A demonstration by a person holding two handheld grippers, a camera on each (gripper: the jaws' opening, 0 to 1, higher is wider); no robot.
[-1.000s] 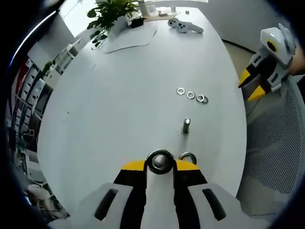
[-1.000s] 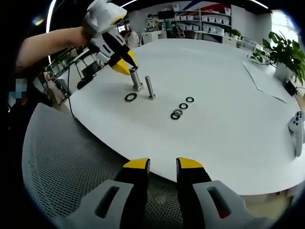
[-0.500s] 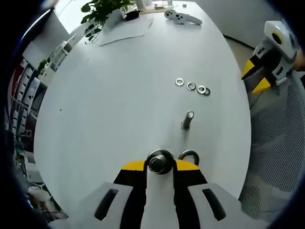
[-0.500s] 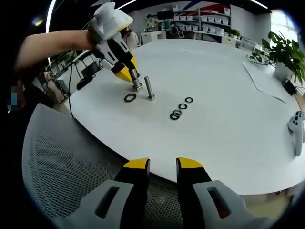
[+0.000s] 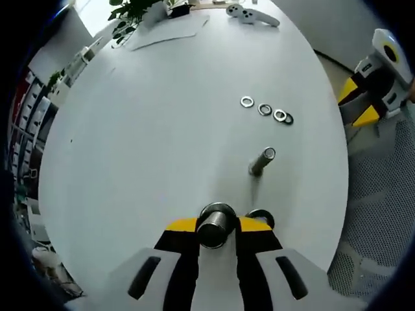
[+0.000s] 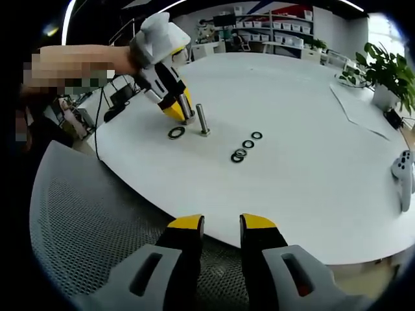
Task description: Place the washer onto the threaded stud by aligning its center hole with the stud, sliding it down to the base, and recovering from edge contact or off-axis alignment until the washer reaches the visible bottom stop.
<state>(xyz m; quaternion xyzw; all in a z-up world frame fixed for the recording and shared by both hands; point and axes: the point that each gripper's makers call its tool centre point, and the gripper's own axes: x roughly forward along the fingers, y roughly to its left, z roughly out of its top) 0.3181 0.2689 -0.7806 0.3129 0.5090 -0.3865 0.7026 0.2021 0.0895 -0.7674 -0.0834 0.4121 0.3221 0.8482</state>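
The left yellow-and-black gripper (image 5: 217, 225) is seen closed around an upright threaded metal stud (image 5: 215, 224), whose round top shows between the yellow jaw tips in the left gripper view. In the right gripper view the same left gripper (image 6: 176, 110) is seen tilted down onto that stud (image 6: 188, 115) near the edge of the white oval tabletop (image 5: 162, 116). A dark metal washer (image 5: 260, 216) lies flat on the tabletop just beside the gripped stud; in the right gripper view it (image 6: 176, 133) lies just in front of the stud's base. A second upright threaded metal stud (image 5: 261, 161) stands free a little farther out. Beyond it, a short row of small metal washers (image 5: 266, 111) lies flat, the last two overlapping.

The right yellow-and-black gripper (image 6: 220, 223) is held open and empty, its jaws apart above a grey mesh chair back (image 6: 97, 214), well apart from the studs.

At the far end of the tabletop a white game controller (image 5: 251, 13) and a green potted plant (image 5: 133, 13) are seen.
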